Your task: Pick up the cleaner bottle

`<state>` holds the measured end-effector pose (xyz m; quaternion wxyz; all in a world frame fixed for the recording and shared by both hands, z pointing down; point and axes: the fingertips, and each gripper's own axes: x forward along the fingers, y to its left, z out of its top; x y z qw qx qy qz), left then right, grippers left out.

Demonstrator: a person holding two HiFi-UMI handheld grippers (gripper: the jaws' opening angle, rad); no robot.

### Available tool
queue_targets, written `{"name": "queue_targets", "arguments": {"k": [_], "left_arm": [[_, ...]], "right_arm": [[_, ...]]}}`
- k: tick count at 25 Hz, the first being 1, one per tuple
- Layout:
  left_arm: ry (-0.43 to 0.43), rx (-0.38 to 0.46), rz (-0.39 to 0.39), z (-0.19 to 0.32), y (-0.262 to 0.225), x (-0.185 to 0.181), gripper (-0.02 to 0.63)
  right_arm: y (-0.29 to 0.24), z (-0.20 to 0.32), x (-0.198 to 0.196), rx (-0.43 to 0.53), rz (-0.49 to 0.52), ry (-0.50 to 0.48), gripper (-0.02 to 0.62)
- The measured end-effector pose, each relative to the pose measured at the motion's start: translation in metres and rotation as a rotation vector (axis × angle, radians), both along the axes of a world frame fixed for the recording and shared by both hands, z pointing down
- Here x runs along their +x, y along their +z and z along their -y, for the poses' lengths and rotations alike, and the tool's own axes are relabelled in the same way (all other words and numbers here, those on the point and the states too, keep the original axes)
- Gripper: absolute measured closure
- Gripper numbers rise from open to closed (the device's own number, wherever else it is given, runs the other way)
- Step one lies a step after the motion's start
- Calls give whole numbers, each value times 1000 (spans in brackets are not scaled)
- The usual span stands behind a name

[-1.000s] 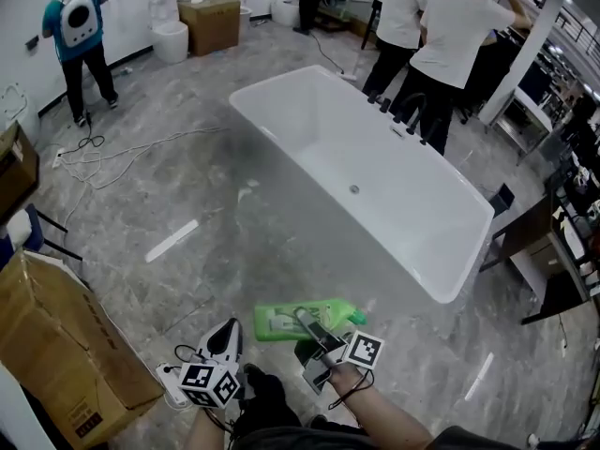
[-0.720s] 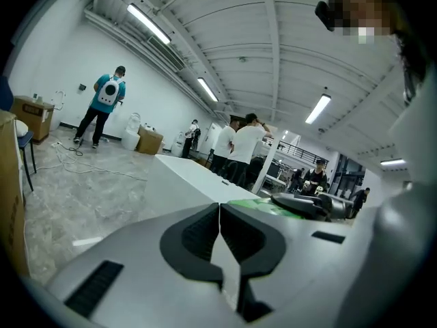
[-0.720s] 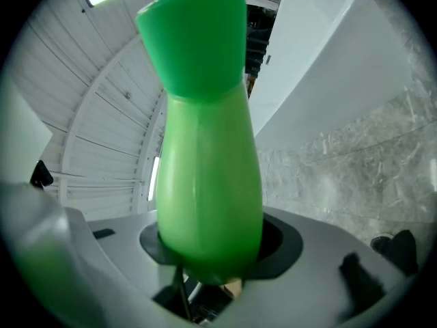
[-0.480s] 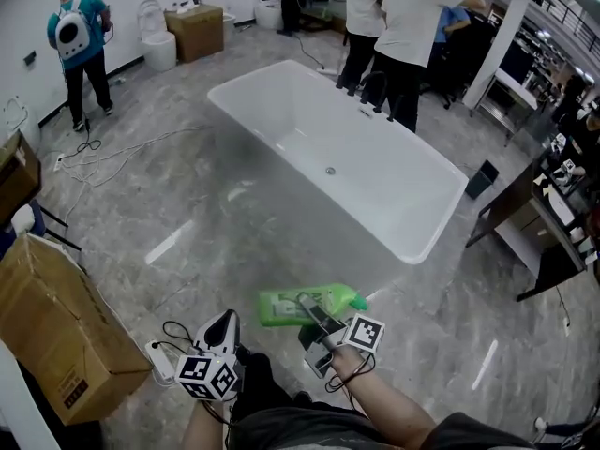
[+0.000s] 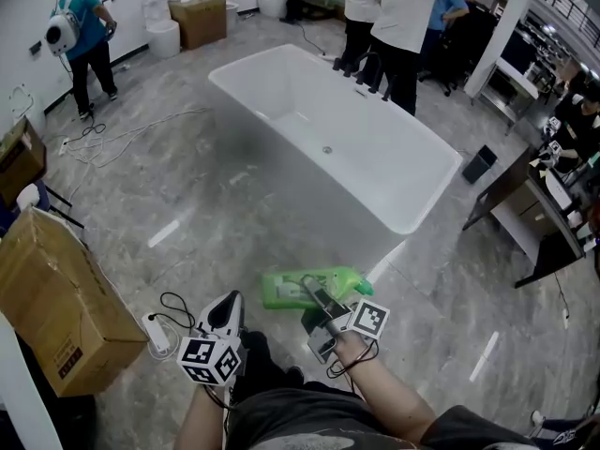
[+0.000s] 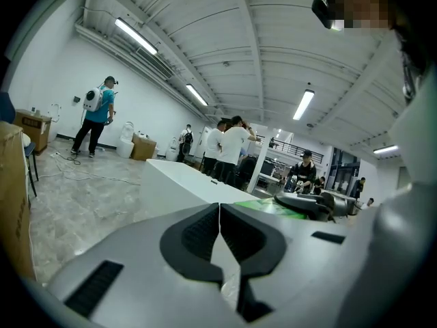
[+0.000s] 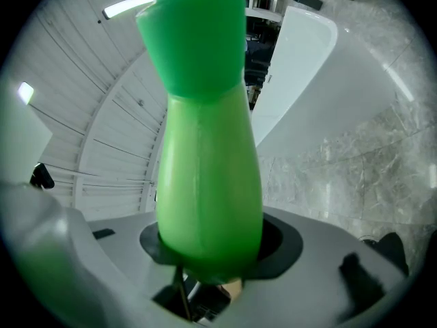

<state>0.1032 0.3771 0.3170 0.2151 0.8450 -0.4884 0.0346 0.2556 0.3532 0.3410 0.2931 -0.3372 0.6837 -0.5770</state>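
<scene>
Left hand-held gripper (image 5: 228, 306) closed — right (image 5: 317, 300), clamped

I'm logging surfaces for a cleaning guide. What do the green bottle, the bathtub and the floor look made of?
Green bottle: plastic, smooth, with a soft sheen along its body.
Bathtub: glossy seamless white, probably acrylic or ceramic; can't tell which.
Floor: polished grey veined stone or marble-look tile, with bright reflected streaks.

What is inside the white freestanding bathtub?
Inside the white freestanding bathtub, only a small round drain shows on its bare white floor. The inner face of its near wall is mostly hidden below the rim.
</scene>
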Motion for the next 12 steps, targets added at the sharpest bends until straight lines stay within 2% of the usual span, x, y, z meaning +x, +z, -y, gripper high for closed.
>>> {"name": "queue_targets", "arguments": {"k": [12], "left_arm": [[13,17,19,-30,-5,5,591]], "right_arm": [[0,-31,4,-6,6,20,397]]}}
